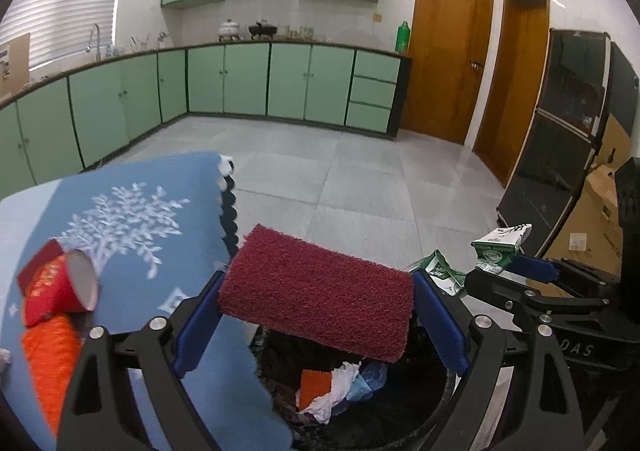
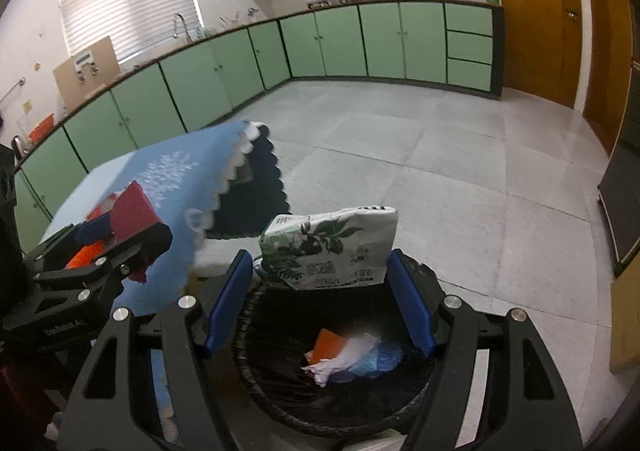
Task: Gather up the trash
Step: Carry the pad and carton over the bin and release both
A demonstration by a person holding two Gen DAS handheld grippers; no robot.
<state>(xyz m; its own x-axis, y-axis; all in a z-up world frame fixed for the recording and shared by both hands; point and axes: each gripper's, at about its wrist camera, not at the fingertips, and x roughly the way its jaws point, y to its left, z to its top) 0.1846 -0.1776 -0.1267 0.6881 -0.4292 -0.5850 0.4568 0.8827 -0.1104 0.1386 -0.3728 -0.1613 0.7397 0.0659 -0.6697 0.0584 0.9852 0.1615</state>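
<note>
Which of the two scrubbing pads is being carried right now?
The dark red scouring pad, clamped between the left gripper fingers above the bin. The orange pad lies on the table.

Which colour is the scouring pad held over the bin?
Dark red scouring pad, clearest in the left wrist view.

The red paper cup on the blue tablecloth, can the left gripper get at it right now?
Probably not yet: the left gripper is shut on a dark red scouring pad, so its jaws are full. The red paper cup itself lies uncovered.
</note>
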